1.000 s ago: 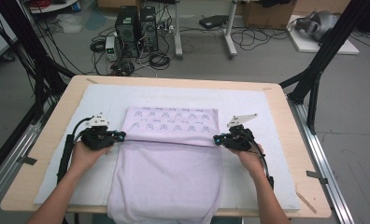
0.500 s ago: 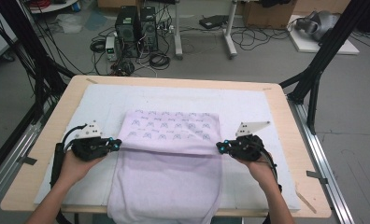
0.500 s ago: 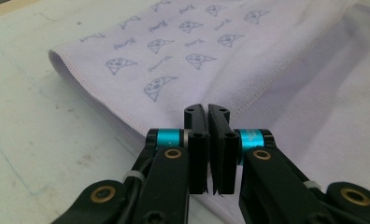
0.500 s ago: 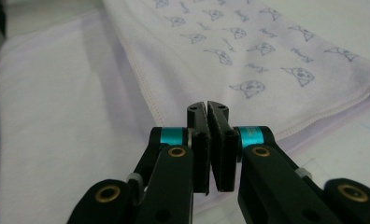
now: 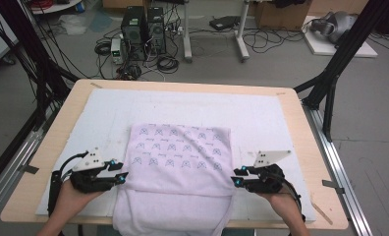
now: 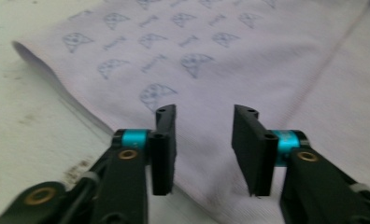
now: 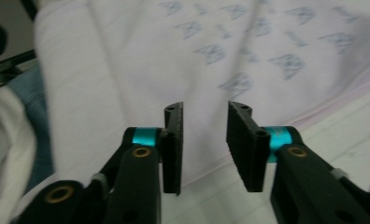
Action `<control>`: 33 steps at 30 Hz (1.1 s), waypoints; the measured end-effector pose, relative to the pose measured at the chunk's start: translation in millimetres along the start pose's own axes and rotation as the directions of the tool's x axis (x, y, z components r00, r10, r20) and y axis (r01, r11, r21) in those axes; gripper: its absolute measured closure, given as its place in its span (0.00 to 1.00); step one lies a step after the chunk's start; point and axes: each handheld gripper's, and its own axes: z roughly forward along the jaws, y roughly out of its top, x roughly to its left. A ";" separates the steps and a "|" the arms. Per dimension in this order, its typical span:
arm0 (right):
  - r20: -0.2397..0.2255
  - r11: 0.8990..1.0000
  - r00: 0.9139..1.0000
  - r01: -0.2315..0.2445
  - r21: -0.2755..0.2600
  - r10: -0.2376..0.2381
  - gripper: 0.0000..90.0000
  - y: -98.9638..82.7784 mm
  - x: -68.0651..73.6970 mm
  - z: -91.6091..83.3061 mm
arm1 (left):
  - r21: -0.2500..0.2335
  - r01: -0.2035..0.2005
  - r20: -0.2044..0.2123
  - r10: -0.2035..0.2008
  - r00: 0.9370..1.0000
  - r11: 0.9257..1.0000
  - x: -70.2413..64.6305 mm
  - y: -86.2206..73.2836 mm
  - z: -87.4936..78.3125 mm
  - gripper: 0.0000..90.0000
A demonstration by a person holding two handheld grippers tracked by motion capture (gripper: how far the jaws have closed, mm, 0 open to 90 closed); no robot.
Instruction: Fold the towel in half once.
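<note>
A pale lilac towel (image 5: 175,172) with a blue printed pattern lies folded on the white mat (image 5: 261,118), its near part hanging over the table's front edge. My left gripper (image 5: 120,176) sits at the towel's left edge, open, nothing between its jaws. My right gripper (image 5: 236,177) sits at the towel's right edge, also open and empty. In the left gripper view the patterned towel (image 6: 220,56) stretches ahead of the gripper (image 6: 204,121). In the right gripper view the towel (image 7: 174,56) lies beyond the gripper (image 7: 205,119).
The wooden table (image 5: 300,128) carries the mat. Black frame legs (image 5: 330,83) stand at the right and left. Computers and cables (image 5: 143,29) lie on the floor beyond the table. A metal rail (image 5: 345,191) runs along the right side.
Both grippers pulled the towel's fold toward the near edge, then let go and opened. They now rest just outside the towel's left and right edges.
</note>
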 end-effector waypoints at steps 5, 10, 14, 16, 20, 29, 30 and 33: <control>0.095 1.000 0.995 -0.019 0.004 0.019 0.65 22.4 -37.1 13.1 | -0.030 0.041 -0.083 -0.043 0.996 0.999 36.1 22.4 22.9 0.60; 0.166 0.993 0.980 -0.113 0.018 0.108 0.55 42.2 -87.4 38.5 | -0.028 0.133 -0.169 -0.136 0.976 0.991 79.2 33.3 56.5 0.56; 0.243 0.989 0.962 -0.140 0.055 0.122 0.49 52.0 -116.6 59.8 | 0.003 0.247 -0.209 -0.241 0.948 0.969 107.7 29.3 82.2 0.48; 0.243 0.984 0.960 -0.160 0.073 0.138 0.46 51.8 -125.5 68.5 | 0.013 0.254 -0.205 -0.246 0.947 0.967 111.9 29.4 91.6 0.45; 0.220 0.979 0.963 -0.182 0.094 0.158 0.48 48.2 -136.3 87.0 | 0.037 0.278 -0.199 -0.266 0.943 0.960 113.7 29.4 108.9 0.47; 0.186 0.984 0.969 -0.172 0.046 0.161 0.95 60.3 -145.2 88.2 | 0.026 0.212 -0.223 -0.201 0.954 0.977 116.2 59.7 111.7 0.95; 0.206 0.985 0.965 -0.171 0.034 0.160 0.95 66.4 -146.4 84.1 | 0.018 0.206 -0.228 -0.197 0.954 0.978 118.0 66.3 109.4 0.96; 0.279 0.990 0.951 -0.138 0.000 0.133 0.95 89.7 -149.6 69.8 | -0.046 0.174 -0.266 -0.180 0.947 0.984 124.8 98.0 95.0 0.96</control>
